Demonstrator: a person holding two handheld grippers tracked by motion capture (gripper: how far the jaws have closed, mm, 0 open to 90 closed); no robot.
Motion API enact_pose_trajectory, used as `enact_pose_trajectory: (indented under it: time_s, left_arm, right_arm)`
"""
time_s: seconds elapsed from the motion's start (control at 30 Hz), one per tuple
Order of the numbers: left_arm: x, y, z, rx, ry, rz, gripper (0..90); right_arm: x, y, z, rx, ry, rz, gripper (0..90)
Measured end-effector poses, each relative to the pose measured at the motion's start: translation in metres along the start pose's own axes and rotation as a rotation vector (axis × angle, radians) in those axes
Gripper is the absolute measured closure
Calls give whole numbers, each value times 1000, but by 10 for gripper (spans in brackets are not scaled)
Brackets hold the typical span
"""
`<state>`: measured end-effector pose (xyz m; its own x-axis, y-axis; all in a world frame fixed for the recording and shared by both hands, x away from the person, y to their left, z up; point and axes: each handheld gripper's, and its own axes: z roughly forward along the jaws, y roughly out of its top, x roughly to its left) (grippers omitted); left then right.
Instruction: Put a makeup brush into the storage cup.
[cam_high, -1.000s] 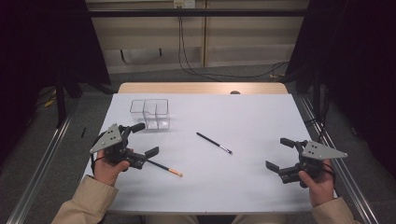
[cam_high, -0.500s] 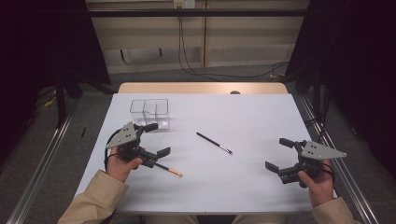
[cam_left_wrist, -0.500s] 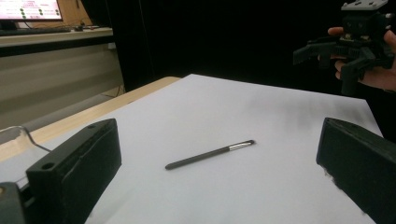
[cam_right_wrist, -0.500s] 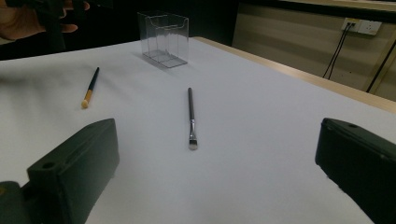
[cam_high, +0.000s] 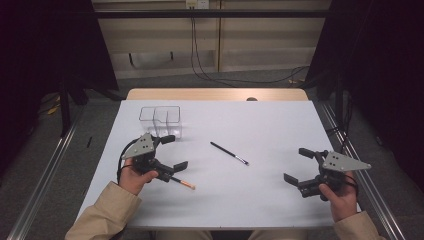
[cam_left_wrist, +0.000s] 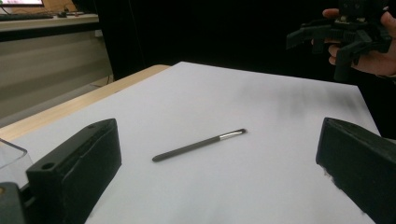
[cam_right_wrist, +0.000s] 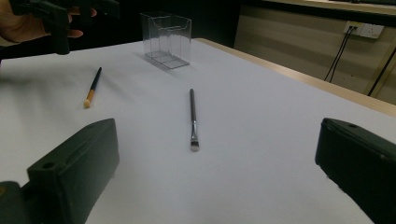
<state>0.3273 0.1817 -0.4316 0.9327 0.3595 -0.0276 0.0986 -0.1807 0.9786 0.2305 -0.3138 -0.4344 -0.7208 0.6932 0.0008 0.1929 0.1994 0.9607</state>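
A thin black brush (cam_high: 229, 153) lies near the middle of the white table (cam_high: 260, 125); it also appears as the black brush (cam_left_wrist: 200, 144) and the black brush (cam_right_wrist: 192, 116) ahead of each gripper's jaws. A brush with an orange tip (cam_high: 182, 183) lies at the front left, its dark handle end hidden under my left gripper (cam_high: 174, 152), which is open and holds nothing. My right gripper (cam_high: 296, 165) stands open at the front right, well away from both brushes. The orange-tipped brush (cam_right_wrist: 92, 87) lies flat on the table.
A clear plastic box (cam_high: 161, 120) with two compartments stands at the back left, just beyond the left gripper; the clear box (cam_right_wrist: 166, 39) looks empty. A wooden strip (cam_high: 215, 94) runs along the table's far edge. Metal rails flank the table.
My left gripper has moved to the right and a little forward, over the handle end of the orange-tipped brush. The right gripper and both brushes have stayed put.
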Motion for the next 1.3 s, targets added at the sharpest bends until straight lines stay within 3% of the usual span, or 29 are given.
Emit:
enact_pose_trajectory:
  time_s: [0.43,0.77,0.87,1.0,1.3]
  left_arm:
    - [3,1,4,126,-37,-12,0]
    - [5,1,9,283,-68,13,0]
    - [7,2,10,332,-97,6,0]
    - [7,4,11,407,-123,42,0]
    - [10,6,13,521,-117,49,0]
  right_arm:
    - [1,-1,1,10,8,-7,0]
    - [1,-1,2,16,11,-8,0]
    - [1,-1,2,16,11,-10,0]
    - [1,-1,2,14,9,-11,0]
    - [1,-1,2,18,8,-11,0]
